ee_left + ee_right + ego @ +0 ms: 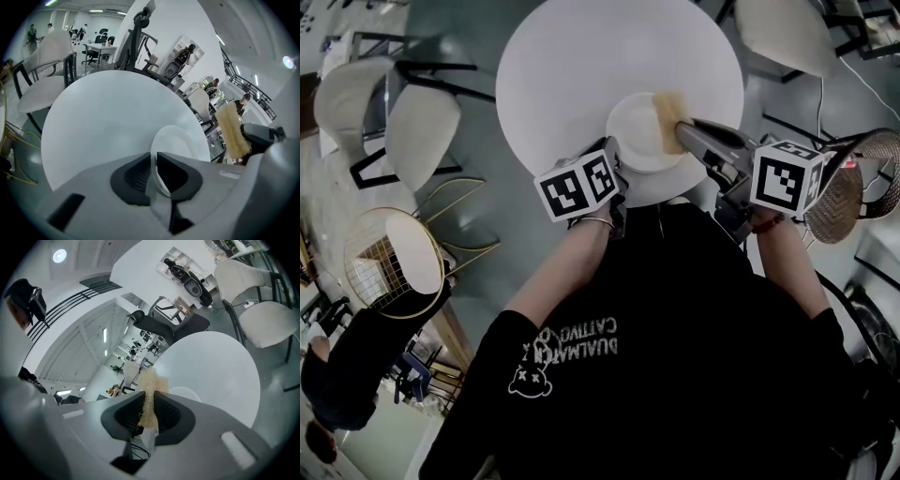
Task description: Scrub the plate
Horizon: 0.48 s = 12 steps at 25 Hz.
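Hold: my left gripper [153, 161] is clenched on the plate [174, 139], with the near rim edge-on between its jaws.
Plate: it lies at the near edge of the table [572, 56], right in front of me. Whether it is flat or tipped up by my grip, I cannot tell.
Free face: the plate's middle and far side show bare, ahead and to the right of my left jaws.
Scrubber: the tan scrubber [667, 120] stands at the plate's right rim. Its long axis runs away from me, across the line of the jaws that carry it.
Carrier: my right gripper [149, 401] is clamped on the scrubber, whose frayed end sticks out past the tips.
Gap: in the left gripper view the scrubber seems just beside the plate, not on it. In the head view it overlaps the rim. I cannot settle whether they touch.
Direction: the plate's face lies to the left of the scrubber, so I judge the stroke must go leftward and down, toward my left gripper.
Nearer hand: the right one does the work, and the left only braces.
Risk: a hard push toward the left jaws could, I judge, pry the rim loose.
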Motion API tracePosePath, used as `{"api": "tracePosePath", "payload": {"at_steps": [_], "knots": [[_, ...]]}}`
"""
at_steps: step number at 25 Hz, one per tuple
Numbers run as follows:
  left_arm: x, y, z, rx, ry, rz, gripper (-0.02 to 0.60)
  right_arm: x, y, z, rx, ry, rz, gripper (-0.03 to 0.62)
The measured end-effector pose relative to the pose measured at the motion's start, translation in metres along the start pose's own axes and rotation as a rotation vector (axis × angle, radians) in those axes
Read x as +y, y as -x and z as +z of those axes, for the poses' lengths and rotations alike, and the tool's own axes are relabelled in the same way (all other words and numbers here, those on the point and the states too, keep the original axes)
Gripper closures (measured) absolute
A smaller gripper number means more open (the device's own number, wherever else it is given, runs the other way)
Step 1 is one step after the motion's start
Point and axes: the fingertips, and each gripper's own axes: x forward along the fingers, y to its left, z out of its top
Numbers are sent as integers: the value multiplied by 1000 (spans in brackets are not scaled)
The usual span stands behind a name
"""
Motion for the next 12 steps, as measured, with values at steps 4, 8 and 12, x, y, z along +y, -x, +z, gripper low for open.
{"api": "tracePosePath", "payload": {"at_steps": [4,8,12], "knots": [[0,2,3,1,-11,-20,541,4,-8,3,3,7,-11,534],[8,4,6,11,-15,-50,543,10,-23,5,-3,13,-28,534],[16,3,11,26,6,-85,545,8,-50,1,26,12,-66,534]]}}
